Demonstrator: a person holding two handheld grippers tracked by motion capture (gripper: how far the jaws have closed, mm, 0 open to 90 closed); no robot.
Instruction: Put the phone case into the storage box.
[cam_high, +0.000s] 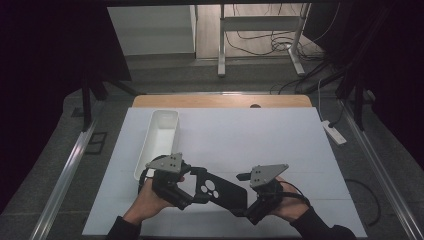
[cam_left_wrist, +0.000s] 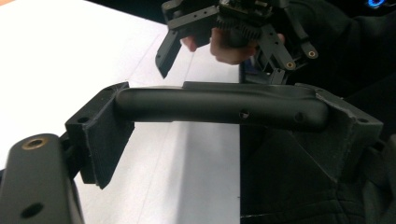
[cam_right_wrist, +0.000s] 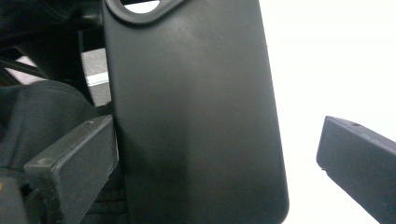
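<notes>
Your left hand-held gripper (cam_high: 192, 192) clamps the black phone case (cam_high: 222, 191) across its camera end, holding it above the desk (cam_high: 260, 135), well short of the white tray (cam_high: 160, 142). Your right hand-held gripper (cam_high: 248, 212) stands wide around the case's other end, one pad clear. Keep the left grip steady and level before closing right.

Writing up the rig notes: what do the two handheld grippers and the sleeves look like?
Both the left gripper and the right gripper are matte black with blocky square jaws and brass-coloured screw inserts. Each carries a grey three-cornered plate dotted with small holes, and a black cable trails from each. The person's sleeves are black.
</notes>
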